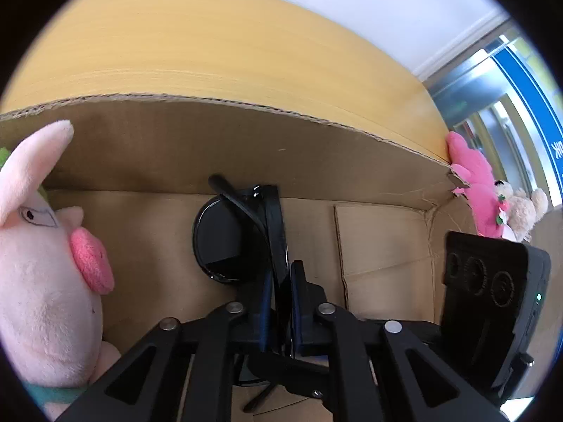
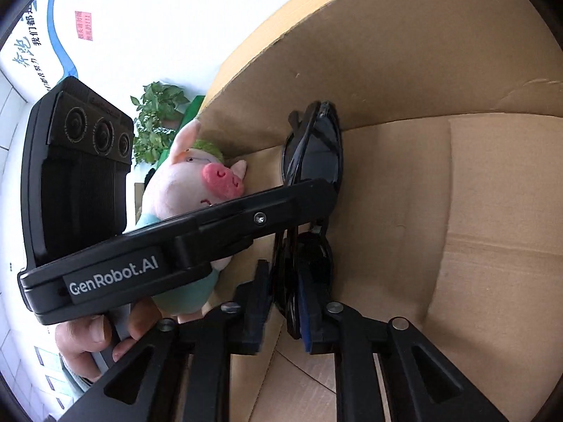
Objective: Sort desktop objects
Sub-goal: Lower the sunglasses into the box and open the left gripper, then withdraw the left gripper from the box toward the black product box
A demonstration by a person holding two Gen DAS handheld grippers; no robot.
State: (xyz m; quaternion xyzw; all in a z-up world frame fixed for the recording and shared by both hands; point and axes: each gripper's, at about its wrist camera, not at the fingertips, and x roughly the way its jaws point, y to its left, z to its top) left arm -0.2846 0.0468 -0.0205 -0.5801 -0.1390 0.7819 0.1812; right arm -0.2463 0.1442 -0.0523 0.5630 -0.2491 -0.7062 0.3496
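Black sunglasses [image 1: 228,242] hang inside an open cardboard box [image 1: 211,140], held folded and on edge. My left gripper [image 1: 280,281] is shut on the sunglasses at their middle. My right gripper [image 2: 285,292] is shut on the same sunglasses [image 2: 313,154] at the lower lens. The left gripper's body [image 2: 246,218] crosses the right wrist view above my right fingers. A pink pig plush [image 1: 42,263] sits against the box's left wall; it also shows in the right wrist view [image 2: 197,183].
The box floor [image 2: 475,246] is bare cardboard with folded flaps. A yellow table top [image 1: 211,42] lies beyond the box. A pink plush [image 1: 475,183] and a beige teddy [image 1: 524,211] sit outside the right box corner. A potted plant [image 2: 155,116] stands behind the pig.
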